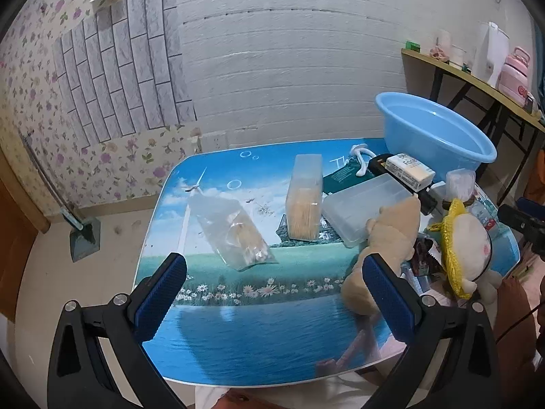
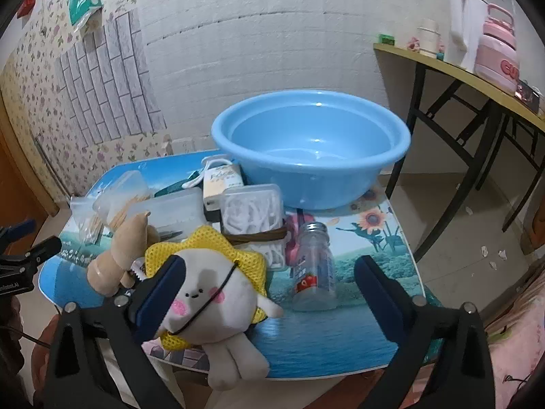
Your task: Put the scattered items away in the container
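Fingers spread wide on both grippers, holding nothing; right gripper should centre on plush toy before basin, squeeze its head.

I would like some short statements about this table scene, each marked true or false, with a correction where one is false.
1. The blue basin has no items inside it. True.
2. The right tool is shut on the white plush toy. False: its fingers stand wide apart; the toy lies beside the left one.
3. The small glass bottle lies on its side on the table. True.
4. The left tool holds the clear plastic bag. False: it is open and the bag lies on the table ahead of it.
5. The tan plush toy sits inside the basin. False: it lies on the table, near the white plush toy.
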Action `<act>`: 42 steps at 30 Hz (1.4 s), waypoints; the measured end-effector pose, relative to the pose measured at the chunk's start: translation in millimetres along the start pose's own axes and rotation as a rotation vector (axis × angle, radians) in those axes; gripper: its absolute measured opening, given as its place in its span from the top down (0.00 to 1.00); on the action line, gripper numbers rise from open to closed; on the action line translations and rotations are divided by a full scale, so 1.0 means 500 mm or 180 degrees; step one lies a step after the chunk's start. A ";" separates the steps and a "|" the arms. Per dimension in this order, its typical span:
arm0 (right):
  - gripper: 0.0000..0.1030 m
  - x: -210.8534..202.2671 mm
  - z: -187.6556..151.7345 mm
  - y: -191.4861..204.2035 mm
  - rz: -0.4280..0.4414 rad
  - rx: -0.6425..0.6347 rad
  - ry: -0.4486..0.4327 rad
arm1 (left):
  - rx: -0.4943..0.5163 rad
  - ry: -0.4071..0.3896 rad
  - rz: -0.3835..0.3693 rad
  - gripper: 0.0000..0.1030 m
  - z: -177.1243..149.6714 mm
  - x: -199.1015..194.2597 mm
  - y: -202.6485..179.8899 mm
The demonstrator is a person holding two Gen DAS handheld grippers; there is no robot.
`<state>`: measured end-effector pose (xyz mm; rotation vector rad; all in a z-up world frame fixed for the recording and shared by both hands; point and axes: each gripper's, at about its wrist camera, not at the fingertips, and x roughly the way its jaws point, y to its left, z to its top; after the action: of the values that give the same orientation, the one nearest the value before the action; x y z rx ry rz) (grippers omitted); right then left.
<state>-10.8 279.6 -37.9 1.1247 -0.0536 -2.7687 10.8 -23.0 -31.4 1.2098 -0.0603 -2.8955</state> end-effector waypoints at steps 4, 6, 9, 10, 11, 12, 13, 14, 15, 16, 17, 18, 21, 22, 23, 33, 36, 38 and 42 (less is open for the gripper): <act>0.04 0.003 0.004 -0.018 0.0009 0.0130 0.0001 | 0.0040 -0.0006 -0.0110 0.00 -0.007 0.001 -0.010; 0.04 0.008 0.004 -0.024 0.0029 0.0186 0.0036 | 0.0090 0.0005 -0.0170 0.00 -0.009 0.003 -0.024; 0.04 0.012 0.000 -0.022 0.0059 0.0173 0.0061 | 0.0199 0.0051 -0.0231 0.00 -0.014 0.012 -0.052; 0.04 0.012 -0.002 -0.018 0.0073 0.0144 0.0068 | 0.0232 0.0066 -0.0251 0.00 -0.016 0.016 -0.060; 0.04 0.012 -0.003 -0.014 0.0088 0.0118 0.0070 | 0.0258 0.0078 -0.0277 0.00 -0.018 0.020 -0.069; 0.04 0.011 -0.004 -0.009 0.0108 0.0087 0.0074 | 0.0274 0.0082 -0.0304 0.00 -0.021 0.024 -0.075; 0.04 0.011 -0.004 -0.008 0.0119 0.0067 0.0075 | 0.0295 0.0074 -0.0352 0.00 -0.023 0.030 -0.084; 0.04 0.012 -0.005 -0.004 0.0131 0.0039 0.0081 | 0.0312 0.0076 -0.0372 0.00 -0.026 0.037 -0.089; 0.05 0.013 -0.007 -0.001 0.0132 0.0003 0.0096 | 0.0333 0.0090 -0.0369 0.00 -0.028 0.045 -0.096; 0.07 0.015 -0.007 0.001 0.0121 -0.0026 0.0110 | 0.0363 0.0113 -0.0367 0.00 -0.029 0.055 -0.106; 0.08 0.018 -0.008 0.003 0.0116 -0.0048 0.0131 | 0.0380 0.0119 -0.0378 0.00 -0.030 0.060 -0.111; 0.09 0.019 -0.009 0.004 0.0142 -0.0050 0.0150 | 0.0400 0.0116 -0.0393 0.00 -0.031 0.065 -0.118; 0.09 0.019 -0.009 0.002 0.0249 -0.0037 0.0160 | 0.0448 0.0129 -0.0452 0.00 -0.033 0.077 -0.132; 0.09 0.019 -0.010 0.004 0.0274 -0.0051 0.0163 | 0.0458 0.0148 -0.0484 0.05 -0.034 0.081 -0.136; 0.09 0.019 -0.011 0.008 0.0303 -0.0081 0.0173 | 0.0460 0.0170 -0.0523 0.11 -0.032 0.085 -0.137; 0.09 0.043 -0.038 0.065 0.0528 -0.0367 0.0407 | 0.0443 0.0224 -0.0705 0.54 -0.047 0.072 -0.133; 0.09 0.055 -0.050 0.075 0.0489 -0.0446 0.0480 | 0.0396 0.0201 -0.0702 0.54 -0.048 0.060 -0.123; 0.09 0.063 -0.054 0.074 0.0527 -0.0426 0.0529 | 0.0379 0.0191 -0.0682 0.54 -0.052 0.055 -0.111; 0.28 0.071 -0.057 0.068 0.0687 -0.0348 0.0582 | 0.0384 0.0224 -0.0638 0.54 -0.058 0.058 -0.099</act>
<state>-11.7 241.3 -79.7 1.2570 -0.0021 -2.4410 11.8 24.7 -74.4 1.4137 -0.1219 -3.0554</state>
